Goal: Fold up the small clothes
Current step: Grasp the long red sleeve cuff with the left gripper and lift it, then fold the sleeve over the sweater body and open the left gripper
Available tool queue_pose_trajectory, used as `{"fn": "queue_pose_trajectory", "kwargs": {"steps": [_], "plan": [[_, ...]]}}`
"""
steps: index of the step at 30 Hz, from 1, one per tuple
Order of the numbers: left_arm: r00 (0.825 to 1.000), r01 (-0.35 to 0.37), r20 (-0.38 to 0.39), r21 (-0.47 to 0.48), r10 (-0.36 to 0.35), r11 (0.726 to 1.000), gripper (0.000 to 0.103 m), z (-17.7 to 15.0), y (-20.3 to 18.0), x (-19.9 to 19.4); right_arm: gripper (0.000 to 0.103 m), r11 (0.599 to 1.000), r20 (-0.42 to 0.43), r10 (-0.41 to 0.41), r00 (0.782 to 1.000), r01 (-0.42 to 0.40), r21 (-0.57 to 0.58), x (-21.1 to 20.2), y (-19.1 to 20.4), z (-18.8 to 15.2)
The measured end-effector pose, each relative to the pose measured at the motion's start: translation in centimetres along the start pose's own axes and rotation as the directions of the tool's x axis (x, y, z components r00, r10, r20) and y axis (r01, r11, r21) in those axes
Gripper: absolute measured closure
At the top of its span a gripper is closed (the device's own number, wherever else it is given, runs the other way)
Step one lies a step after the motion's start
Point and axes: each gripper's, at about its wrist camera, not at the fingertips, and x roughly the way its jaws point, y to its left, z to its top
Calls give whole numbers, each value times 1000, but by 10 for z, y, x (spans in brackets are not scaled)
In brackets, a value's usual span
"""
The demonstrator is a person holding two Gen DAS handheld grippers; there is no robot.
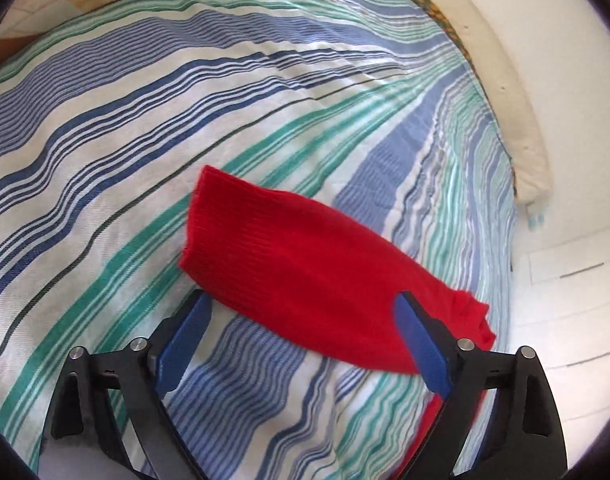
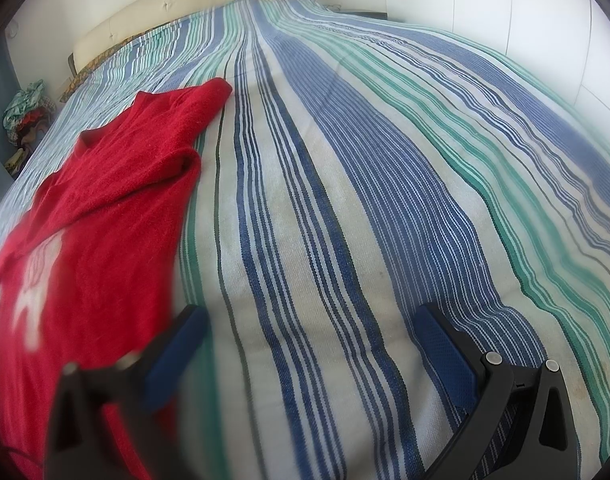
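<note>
A red knit sweater (image 2: 97, 208) with a white pattern on its front lies spread on the striped bedspread (image 2: 345, 200), at the left of the right wrist view. One of its sleeves (image 1: 305, 264), ribbed cuff toward the upper left, lies flat across the left wrist view. My left gripper (image 1: 305, 320) hovers over this sleeve with its jaws wide; the right blue pad (image 1: 421, 344) overlaps the sleeve's lower edge and neither pad presses on it. My right gripper (image 2: 309, 344) is open over bare bedspread, its left finger (image 2: 177, 348) just beside the sweater's body.
A cream padded headboard (image 2: 185, 0) ends the bed at the far side. White wardrobe doors (image 2: 505, 20) stand to the right. A pile of clothes (image 2: 25, 112) lies off the bed's left edge. The bed's edge (image 1: 513, 216) drops to a white floor.
</note>
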Motion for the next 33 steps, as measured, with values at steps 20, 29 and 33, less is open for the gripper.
{"fn": "queue_pose_trajectory", "kwargs": {"steps": [20, 29, 33], "plan": [[979, 145, 132, 88, -156, 986, 96, 10, -65, -27, 0, 1000, 2, 0, 1000, 0, -1, 1, -1, 0], [888, 450, -214, 583, -406, 677, 96, -110, -354, -14, 0, 1000, 1, 2, 1000, -2, 0, 1, -1, 1], [894, 447, -351, 648, -279, 617, 59, -184, -401, 43, 0, 1000, 1, 3, 1000, -3, 1, 2, -1, 1]]}}
